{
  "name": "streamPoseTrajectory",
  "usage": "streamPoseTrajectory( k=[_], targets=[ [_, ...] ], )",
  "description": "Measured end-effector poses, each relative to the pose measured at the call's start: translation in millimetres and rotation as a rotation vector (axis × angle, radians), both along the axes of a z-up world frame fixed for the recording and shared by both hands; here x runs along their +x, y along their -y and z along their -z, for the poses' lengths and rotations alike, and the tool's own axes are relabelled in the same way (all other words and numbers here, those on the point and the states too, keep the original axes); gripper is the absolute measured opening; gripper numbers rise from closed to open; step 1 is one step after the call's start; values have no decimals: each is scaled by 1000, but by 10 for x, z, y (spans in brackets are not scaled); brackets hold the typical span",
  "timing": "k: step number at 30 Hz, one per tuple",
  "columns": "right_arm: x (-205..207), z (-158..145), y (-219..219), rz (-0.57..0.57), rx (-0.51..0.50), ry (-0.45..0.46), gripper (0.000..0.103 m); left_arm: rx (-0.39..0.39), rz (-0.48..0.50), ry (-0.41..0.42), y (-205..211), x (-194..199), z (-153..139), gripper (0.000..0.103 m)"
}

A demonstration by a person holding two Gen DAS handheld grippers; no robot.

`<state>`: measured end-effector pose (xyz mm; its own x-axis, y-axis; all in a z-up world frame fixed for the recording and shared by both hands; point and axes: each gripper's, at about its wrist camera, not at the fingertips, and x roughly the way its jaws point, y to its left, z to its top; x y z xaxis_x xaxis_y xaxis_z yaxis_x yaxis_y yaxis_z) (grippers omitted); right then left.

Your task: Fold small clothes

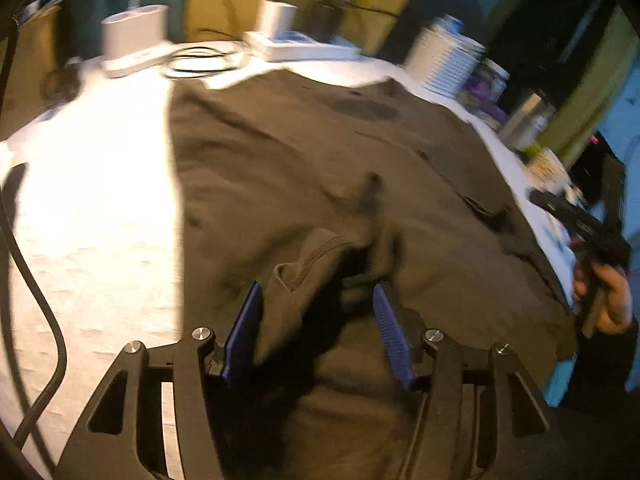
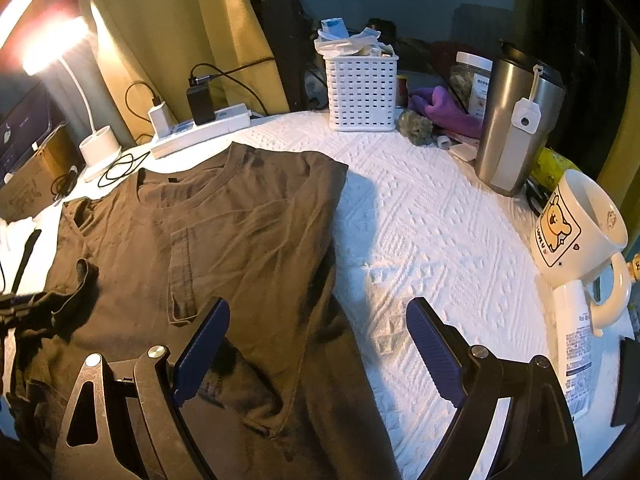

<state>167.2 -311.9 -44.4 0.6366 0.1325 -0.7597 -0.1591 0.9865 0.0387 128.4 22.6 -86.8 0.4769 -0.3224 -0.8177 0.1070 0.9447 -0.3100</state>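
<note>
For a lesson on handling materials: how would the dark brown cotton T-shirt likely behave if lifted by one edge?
The dark brown cotton T-shirt looks floppy: it lies creased, so it would probably drape and sag. Its folded side may well fall open.

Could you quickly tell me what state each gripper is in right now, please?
Left gripper: open above the brown T-shirt, holding nothing.
Right gripper: wide open, empty.

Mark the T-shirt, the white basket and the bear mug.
T-shirt (image 2: 240, 232): right wrist view, middle of the chest.
White basket (image 2: 362, 92): right wrist view, front wall.
Bear mug (image 2: 576, 232): right wrist view, outer side wall.
</note>
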Motion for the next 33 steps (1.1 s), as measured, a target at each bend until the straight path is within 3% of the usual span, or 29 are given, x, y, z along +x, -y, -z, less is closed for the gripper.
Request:
streamPoseTrajectory(
  k=[3, 9, 22, 33],
  targets=[
    [8, 14, 1, -3, 3, -4, 91, -20, 72, -10, 182, -35, 7, 58],
    [-24, 9, 7, -5, 5, 0, 91, -21, 121, -22, 288, -97, -37, 58],
    [-403, -203, 149, 21, -11, 59, 91, 80, 81, 107, 270, -365, -388, 58],
    [-922, -263, 227, 16, -11, 86, 91, 103, 61, 156, 281, -713, -444, 58]
  ],
)
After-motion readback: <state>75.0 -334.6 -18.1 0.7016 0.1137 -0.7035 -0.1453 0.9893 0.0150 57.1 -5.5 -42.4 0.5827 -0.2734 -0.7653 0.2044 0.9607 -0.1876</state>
